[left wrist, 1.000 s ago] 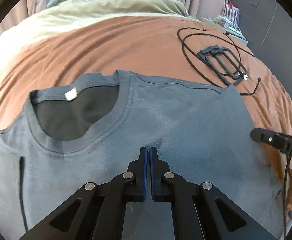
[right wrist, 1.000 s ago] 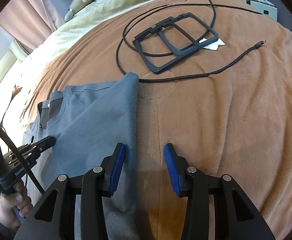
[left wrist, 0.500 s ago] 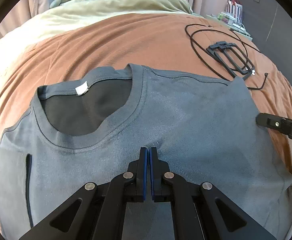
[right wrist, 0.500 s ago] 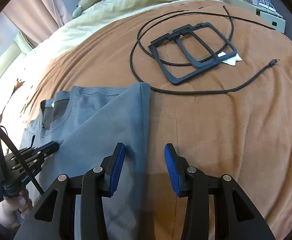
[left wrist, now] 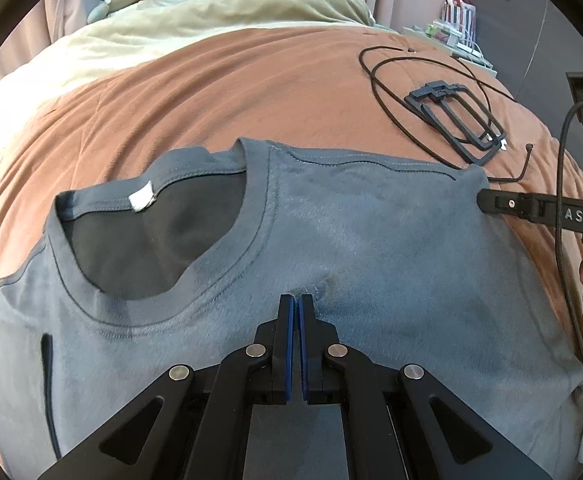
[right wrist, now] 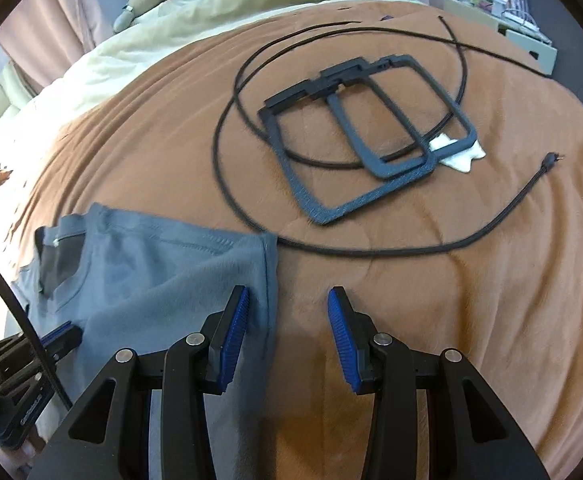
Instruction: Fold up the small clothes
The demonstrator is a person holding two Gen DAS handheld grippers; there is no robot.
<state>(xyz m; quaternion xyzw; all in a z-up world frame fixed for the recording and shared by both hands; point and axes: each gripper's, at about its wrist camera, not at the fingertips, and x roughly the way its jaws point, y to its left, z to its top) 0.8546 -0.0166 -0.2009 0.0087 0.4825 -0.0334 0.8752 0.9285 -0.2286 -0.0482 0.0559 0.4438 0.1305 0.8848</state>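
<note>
covering bed: brown blanket (right wrist: pixel 431 300)

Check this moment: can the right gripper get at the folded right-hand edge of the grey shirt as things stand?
Probably yes. The right gripper, its jaws closing, straddles the grey shirt edge, with nothing between them but fabric and brown blanket. The black cable lies beyond.

Brown blanket (right wrist: pixel 431 300) w/ black cable (right wrist: pixel 227 184) looped round stacked black frames (right wrist: pixel 371 136), white scrap (right wrist: pixel 457 158) under; stuffed toy (right wrist: pixel 147 0) at back.
</note>
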